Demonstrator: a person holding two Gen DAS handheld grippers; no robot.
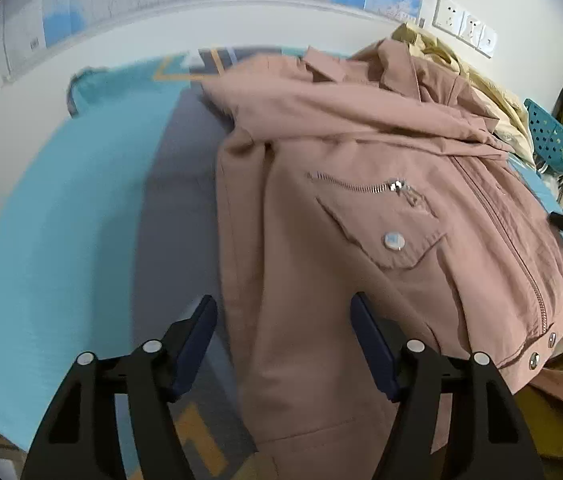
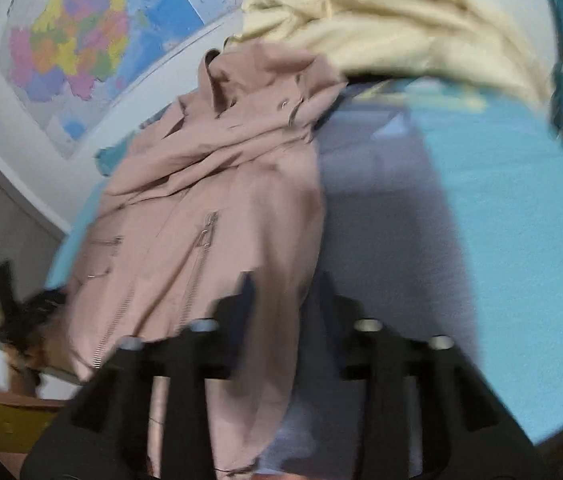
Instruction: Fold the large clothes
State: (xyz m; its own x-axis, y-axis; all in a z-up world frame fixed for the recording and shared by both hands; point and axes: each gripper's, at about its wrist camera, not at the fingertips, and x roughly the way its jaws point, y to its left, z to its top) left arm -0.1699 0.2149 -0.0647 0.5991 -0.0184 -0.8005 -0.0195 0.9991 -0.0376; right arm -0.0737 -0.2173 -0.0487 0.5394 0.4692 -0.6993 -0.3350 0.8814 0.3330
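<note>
My left gripper hangs over the lower edge of the pink jacket, jaws spread wide with the cloth lying between them, pads not pressing on it. The jacket lies front up on the blue bedsheet, its zip pocket and snap flap showing. My right gripper is blurred; its jaws stand narrower, over the jacket's edge, and I cannot tell whether they pinch it. A cream garment lies heaped beyond the collar
</note>
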